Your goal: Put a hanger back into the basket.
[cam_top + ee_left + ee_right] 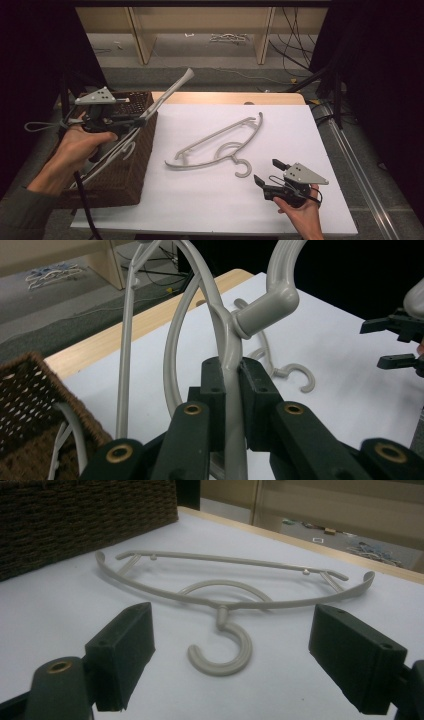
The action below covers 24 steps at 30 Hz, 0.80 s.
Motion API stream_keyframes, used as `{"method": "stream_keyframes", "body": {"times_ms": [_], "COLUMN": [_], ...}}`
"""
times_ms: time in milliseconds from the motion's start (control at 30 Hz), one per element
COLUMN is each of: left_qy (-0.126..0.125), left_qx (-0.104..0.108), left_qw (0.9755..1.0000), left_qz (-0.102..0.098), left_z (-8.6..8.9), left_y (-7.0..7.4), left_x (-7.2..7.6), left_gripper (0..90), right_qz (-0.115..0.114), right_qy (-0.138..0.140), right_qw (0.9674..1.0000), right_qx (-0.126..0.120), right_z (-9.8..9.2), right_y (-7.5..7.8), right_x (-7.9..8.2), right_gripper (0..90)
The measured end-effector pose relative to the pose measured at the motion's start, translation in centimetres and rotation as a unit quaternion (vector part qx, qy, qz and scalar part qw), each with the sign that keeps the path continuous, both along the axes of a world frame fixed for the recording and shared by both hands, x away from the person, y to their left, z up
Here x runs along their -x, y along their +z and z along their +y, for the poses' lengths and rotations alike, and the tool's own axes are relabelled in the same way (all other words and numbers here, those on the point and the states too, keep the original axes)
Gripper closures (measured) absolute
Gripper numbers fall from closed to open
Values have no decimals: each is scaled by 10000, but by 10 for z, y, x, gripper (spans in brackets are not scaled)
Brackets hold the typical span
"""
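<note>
My left gripper point(141, 120) hangs over a brown wicker basket point(131, 172) at the table's left, shut on a grey plastic hanger point(167, 94) that slants up and to the right. In the left gripper view the jaws pinch the held hanger's bar point(231, 382) just below its hook point(277, 295). A second grey hanger point(216, 144) lies flat on the white tabletop point(280, 130), hook toward me. My right gripper point(266, 171) stands open near the front right, just short of that hook point(225, 656), with nothing between its fingers.
More grey hangers point(117, 152) lie in the basket point(27, 385). A wooden strip point(225, 97) borders the table's far edge. Beyond it are shelf legs point(262, 35) and cables point(295, 45) on the floor. Black curtains flank both sides.
</note>
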<state>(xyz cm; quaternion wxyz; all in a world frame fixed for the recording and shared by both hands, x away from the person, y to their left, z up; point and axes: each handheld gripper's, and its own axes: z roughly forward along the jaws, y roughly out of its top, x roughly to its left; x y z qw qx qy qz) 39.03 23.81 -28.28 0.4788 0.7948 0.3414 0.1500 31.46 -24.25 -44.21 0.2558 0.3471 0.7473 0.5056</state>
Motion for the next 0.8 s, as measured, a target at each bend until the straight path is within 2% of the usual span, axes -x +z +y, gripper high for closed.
{"method": "stream_keyframes", "body": {"times_ms": [33,67,167,200,267,300,333,367,400,500,600,633,733,800], "left_qy": [2,20,97,122,198,295,295,328,369,550,731,772,846,861], "left_qx": [44,-46,-7,-62,-33,-21,-21,-10,15,-73,-111,-207,-136,-186], "left_qw": [10000,10000,9999,9999,9998,9996,9996,9994,9993,9985,9973,9968,9963,9961], "left_qz": [-5,49,38,52,54,51,51,83,39,15,-3,17,-4,-7], "left_z": [2,7,16,20,27,37,37,43,48,63,78,82,92,97], "left_y": [-3,-5,-14,-15,-20,-23,-23,-24,-26,-31,-40,-42,-52,-56], "left_x": [0,0,-1,-1,-2,-2,-2,-2,-3,-5,-8,-9,-11,-12], "left_gripper": [817,816,816,816,816,816,816,816,816,816,816,816,816,816], "right_qz": [0,-3,58,11,-4,-5,-5,88,-7,-13,79,78,-7,120], "right_qy": [0,-9,-13,-6,-13,-20,-20,-27,-25,-32,-29,-37,-30,-26], "right_qw": [10000,10000,10000,10000,10000,10000,10000,10000,10000,10000,10000,10000,10000,9999], "right_qx": [0,7,-20,4,14,-2,-2,-15,17,-8,-25,-21,10,-35], "right_z": [0,0,0,0,0,-1,-1,0,-1,-1,0,0,0,0], "right_y": [0,0,0,0,0,0,0,0,0,0,0,0,-1,0], "right_x": [0,0,1,0,0,0,0,1,0,0,1,1,0,0], "right_gripper": [194,194,193,193,193,194,194,193,194,193,194,193,193,193]}}
